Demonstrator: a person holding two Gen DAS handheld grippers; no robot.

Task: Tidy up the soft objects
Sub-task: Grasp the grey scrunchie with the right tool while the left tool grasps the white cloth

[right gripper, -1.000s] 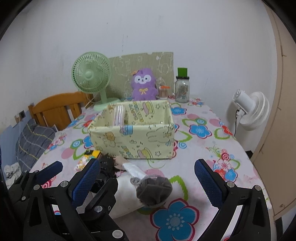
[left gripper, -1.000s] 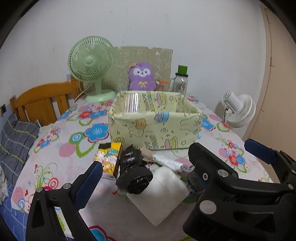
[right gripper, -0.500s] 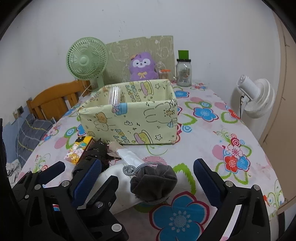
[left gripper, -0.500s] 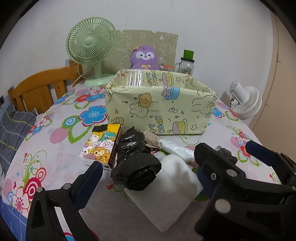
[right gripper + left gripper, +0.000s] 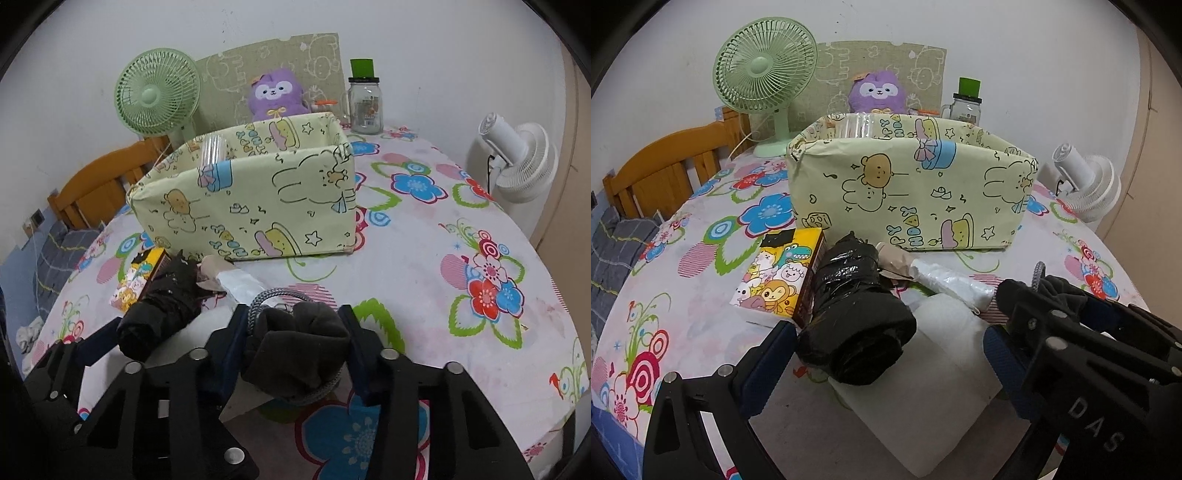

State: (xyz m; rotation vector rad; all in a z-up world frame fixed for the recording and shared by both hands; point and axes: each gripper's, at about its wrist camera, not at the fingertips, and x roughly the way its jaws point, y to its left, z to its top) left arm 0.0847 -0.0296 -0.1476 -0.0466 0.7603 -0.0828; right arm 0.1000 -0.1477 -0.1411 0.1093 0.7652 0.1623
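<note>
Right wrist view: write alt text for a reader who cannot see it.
The right gripper has just closed on a dark grey cloth bundle on a flowered tablecloth. Behind stands a yellow cartoon-print box; a black roll lies left.

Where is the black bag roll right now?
In the left wrist view, the black bag roll lies centre, between the cartoon tissue pack and white pad.

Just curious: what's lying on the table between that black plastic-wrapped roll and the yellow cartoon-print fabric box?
A crumpled beige bag and a white plastic-wrapped bundle, clearest in the left wrist view.
</note>
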